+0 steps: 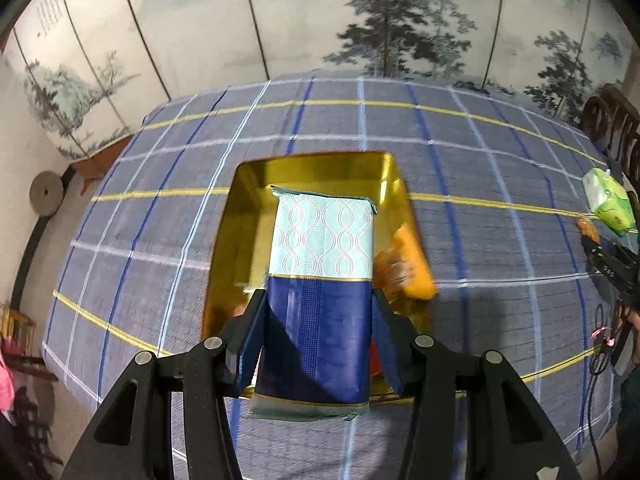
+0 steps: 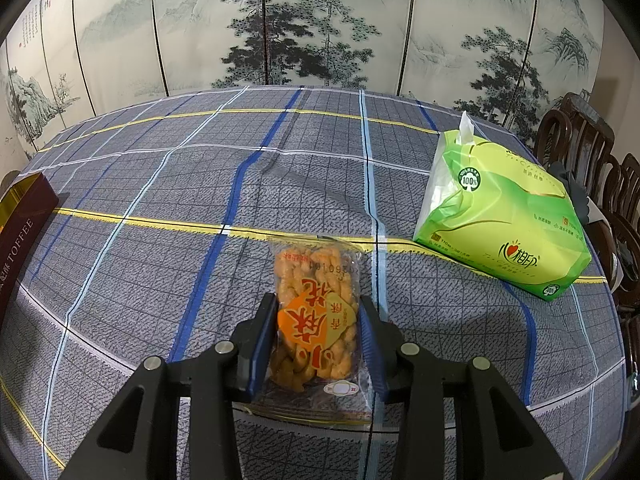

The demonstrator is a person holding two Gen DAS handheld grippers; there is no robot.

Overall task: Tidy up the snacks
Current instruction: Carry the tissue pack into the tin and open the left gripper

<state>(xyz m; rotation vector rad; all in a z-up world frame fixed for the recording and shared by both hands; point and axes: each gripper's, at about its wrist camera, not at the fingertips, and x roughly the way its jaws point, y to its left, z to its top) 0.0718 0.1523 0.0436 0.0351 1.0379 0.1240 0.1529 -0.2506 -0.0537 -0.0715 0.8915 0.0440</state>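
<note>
My left gripper [image 1: 319, 308] is shut on a blue and pale-teal snack packet [image 1: 322, 272] and holds it above a gold tray [image 1: 244, 200] on the checked tablecloth. An orange snack bag [image 1: 412, 266] lies at the tray's right edge, blurred. My right gripper [image 2: 318, 312] is shut on a clear bag of fried dough twists [image 2: 316, 312] with an orange label, held just over the cloth. The right gripper also shows at the right edge of the left wrist view [image 1: 600, 252].
A green tissue pack [image 2: 504, 216] lies on the table to the right; it also shows in the left wrist view [image 1: 608, 200]. A dark red toffee box [image 2: 20, 232] stands at the left edge. Dark wooden chairs [image 2: 580, 144] stand at the right. A painted folding screen stands behind the table.
</note>
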